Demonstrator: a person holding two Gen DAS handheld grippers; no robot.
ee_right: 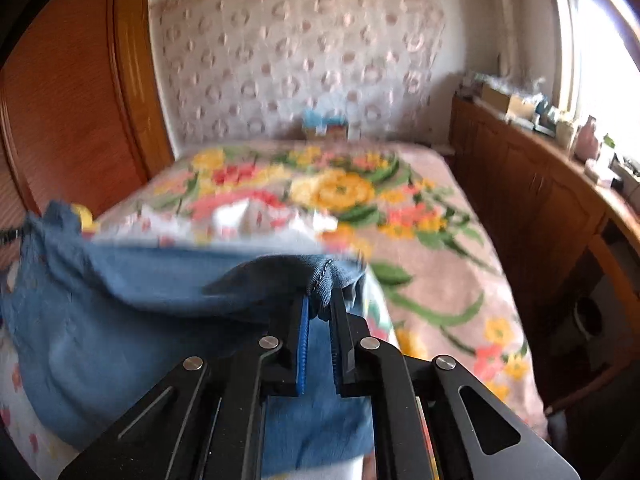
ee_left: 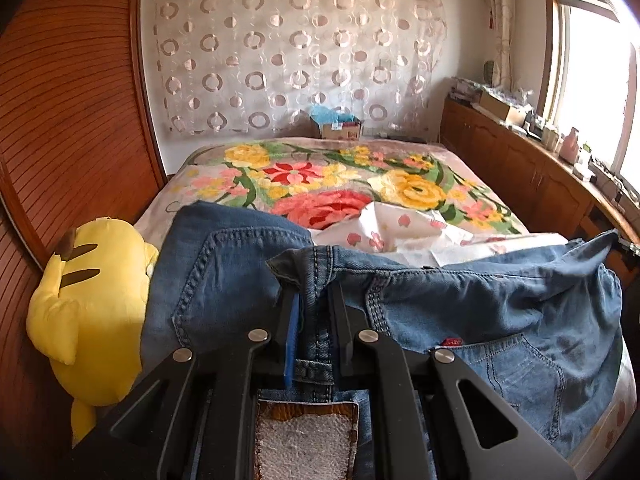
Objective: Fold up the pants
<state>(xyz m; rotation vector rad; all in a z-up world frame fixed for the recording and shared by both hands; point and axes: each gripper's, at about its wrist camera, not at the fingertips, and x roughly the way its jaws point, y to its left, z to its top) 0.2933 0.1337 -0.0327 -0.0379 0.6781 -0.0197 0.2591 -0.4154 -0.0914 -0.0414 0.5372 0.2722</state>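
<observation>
Left wrist view showed the left tool (ee_left: 311,300) clamped on the waistband of the jeans (ee_left: 460,312), close by a belt loop, with the leather patch lying between its arms. The jeans lay bunched across the near end of the bed (ee_left: 472,168), seat side up with a back pocket showing at the right, on top of a white flowered sheet (ee_left: 400,232) and the bright floral blanket (ee_left: 340,184). A yellow plush toy (ee_left: 92,304) sat at the near left edge of the bed, touching the denim.

Right wrist view was blurred, but the right tool (ee_right: 319,304) was closed on a thick stitched edge of the jeans, which hung slack below it; which part of the garment this was I could not tell.

Several things looked risky from here. The right tool appeared to hold only the tips' worth of a thick bunch, so a quick lift could likely pull the denim free. The left grip sat near a belt loop, and tension might slide the cloth out or twist the waistband, giving a crooked fold. Dragging the jeans could also ruck up the loose sheet beneath or knock the toy off the bed.
</observation>
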